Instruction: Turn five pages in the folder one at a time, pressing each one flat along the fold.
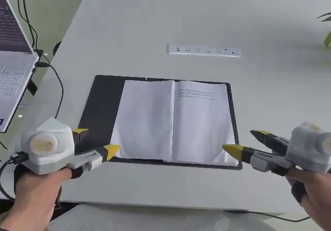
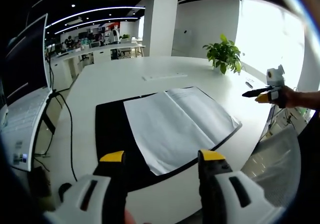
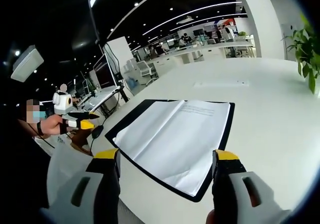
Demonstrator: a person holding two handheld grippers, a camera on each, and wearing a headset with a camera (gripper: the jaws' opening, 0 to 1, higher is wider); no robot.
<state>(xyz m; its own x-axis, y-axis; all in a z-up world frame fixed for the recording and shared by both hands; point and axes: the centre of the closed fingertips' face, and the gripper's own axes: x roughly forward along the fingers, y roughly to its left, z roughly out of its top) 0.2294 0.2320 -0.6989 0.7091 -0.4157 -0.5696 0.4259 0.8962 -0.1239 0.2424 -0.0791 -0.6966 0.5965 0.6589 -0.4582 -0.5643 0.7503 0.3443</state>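
Head view, centre: the folder (image 1: pixel 103 112) lies open on the tabletop (image 1: pixel 258 29). At lower left the left hand-held gripper (image 1: pixel 95 141) and at lower right the right hand-held gripper (image 1: pixel 247 142) both gape wide, holding nothing.

The black folder (image 1: pixel 103 112) lies open and flat, white pages (image 1: pixel 173 120) spread (right one faintly printed).

Open-plan office. Broad white tabletop (image 1: pixel 269 19) carrying a white rectangular power strip (image 1: pixel 204 50). Open silver laptop (image 1: pixel 13 71) and black cables (image 1: pixel 62 89) at its left edge. Leafy green potted plant (image 2: pixel 225 55). White square pillar (image 2: pixel 159 21). Bright window (image 2: pixel 270 33). Strip ceiling lights (image 3: pixel 200 12).
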